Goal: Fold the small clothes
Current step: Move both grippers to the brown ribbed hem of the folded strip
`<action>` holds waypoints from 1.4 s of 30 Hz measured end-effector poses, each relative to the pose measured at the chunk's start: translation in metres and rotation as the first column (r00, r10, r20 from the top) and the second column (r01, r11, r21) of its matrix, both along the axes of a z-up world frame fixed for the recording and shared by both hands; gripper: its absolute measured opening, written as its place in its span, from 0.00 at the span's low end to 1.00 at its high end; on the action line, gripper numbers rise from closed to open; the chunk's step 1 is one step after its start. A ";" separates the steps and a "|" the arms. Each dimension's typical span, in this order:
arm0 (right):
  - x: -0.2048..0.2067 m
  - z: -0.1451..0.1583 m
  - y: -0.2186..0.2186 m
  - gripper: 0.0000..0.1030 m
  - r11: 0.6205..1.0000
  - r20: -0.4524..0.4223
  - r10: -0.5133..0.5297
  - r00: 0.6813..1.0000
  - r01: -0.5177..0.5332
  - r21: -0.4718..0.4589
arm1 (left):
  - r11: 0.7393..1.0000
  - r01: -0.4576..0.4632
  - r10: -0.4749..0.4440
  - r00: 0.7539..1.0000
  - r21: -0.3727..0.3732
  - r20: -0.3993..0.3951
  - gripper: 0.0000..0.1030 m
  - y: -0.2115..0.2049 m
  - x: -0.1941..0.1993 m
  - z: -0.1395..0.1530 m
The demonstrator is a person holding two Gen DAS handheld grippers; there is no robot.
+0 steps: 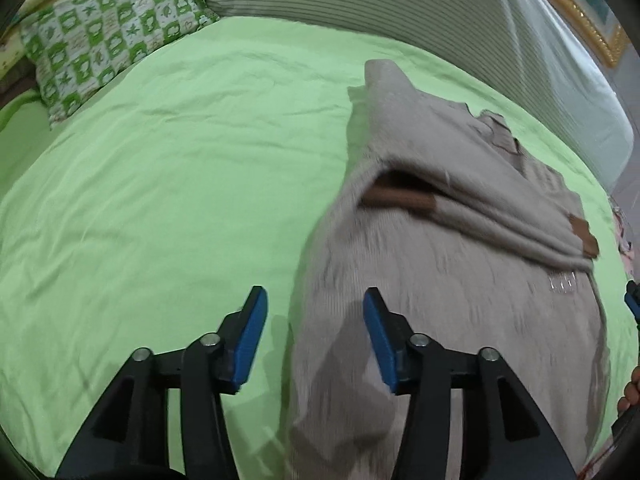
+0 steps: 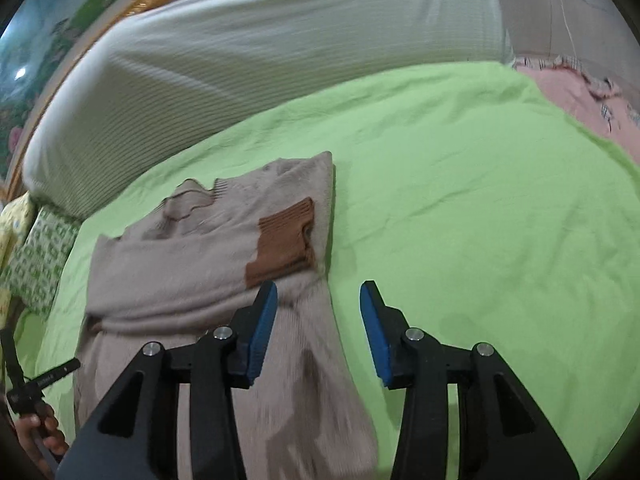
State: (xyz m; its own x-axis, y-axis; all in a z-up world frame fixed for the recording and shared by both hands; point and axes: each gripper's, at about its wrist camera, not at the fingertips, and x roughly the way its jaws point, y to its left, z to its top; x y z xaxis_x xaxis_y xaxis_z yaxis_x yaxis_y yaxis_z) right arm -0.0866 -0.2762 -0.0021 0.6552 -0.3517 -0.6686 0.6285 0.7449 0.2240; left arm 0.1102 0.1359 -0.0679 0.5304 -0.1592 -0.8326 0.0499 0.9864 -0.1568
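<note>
A beige knit sweater (image 1: 452, 288) with brown cuffs lies on the green sheet (image 1: 168, 184), both sleeves folded across its body. My left gripper (image 1: 316, 332) is open and empty, hovering over the sweater's left edge. In the right wrist view the sweater (image 2: 192, 264) shows a brown cuff (image 2: 284, 240) lying on top. My right gripper (image 2: 318, 324) is open and empty over the sweater's right edge, left finger above the fabric, right finger above the sheet (image 2: 480, 208).
A green patterned pillow (image 1: 108, 44) lies at the far left. A striped bolster (image 2: 248, 56) runs along the back of the bed. A pink cloth (image 2: 580, 96) lies at the far right. A gold picture frame (image 1: 576, 12) hangs behind.
</note>
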 end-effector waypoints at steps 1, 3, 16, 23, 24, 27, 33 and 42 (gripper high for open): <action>-0.005 0.000 0.004 0.44 1.000 -0.003 0.008 1.000 -0.008 0.002 | 1.000 -0.001 0.001 1.000 -0.002 -0.004 0.55 0.001 -0.009 -0.001; -0.017 -0.001 0.013 0.46 1.000 -0.018 0.020 1.000 -0.020 0.004 | 1.000 0.000 0.000 1.000 -0.014 -0.016 0.55 0.004 -0.026 -0.003; -0.104 -0.029 0.058 0.48 0.995 -0.082 0.095 0.992 -0.092 0.042 | 0.988 0.061 -0.073 0.995 -0.142 -0.075 0.62 0.040 -0.116 -0.018; -0.140 -0.043 0.090 0.48 0.973 -0.059 0.206 0.977 -0.198 0.122 | 0.979 0.121 -0.135 0.987 -0.163 -0.081 0.72 0.038 -0.157 -0.023; -0.143 -0.046 0.095 0.48 0.968 -0.058 0.224 0.973 -0.215 0.131 | 0.978 0.124 -0.139 0.987 -0.167 -0.079 0.72 0.038 -0.161 -0.024; -0.152 -0.054 0.109 0.48 0.949 -0.057 0.282 0.958 -0.270 0.165 | 0.976 0.142 -0.156 0.985 -0.166 -0.074 0.72 0.038 -0.174 -0.026; -0.166 -0.065 0.118 0.48 0.925 -0.018 0.313 0.950 -0.300 0.232 | 0.972 0.189 -0.201 0.977 -0.143 -0.077 0.72 0.030 -0.190 -0.030; -0.172 -0.073 0.123 0.48 0.880 0.047 0.367 0.929 -0.363 0.307 | 0.949 0.279 -0.293 0.952 -0.146 -0.090 0.71 0.007 -0.204 -0.034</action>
State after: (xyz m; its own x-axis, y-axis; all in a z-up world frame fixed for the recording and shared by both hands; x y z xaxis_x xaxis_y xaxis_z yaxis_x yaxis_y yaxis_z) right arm -0.2590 -0.1529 -0.0753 0.6885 0.1332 -0.7129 0.3296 0.8181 0.4712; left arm -0.0934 0.1427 -0.1024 0.3538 -0.4016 -0.8447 0.3023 0.9037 -0.3031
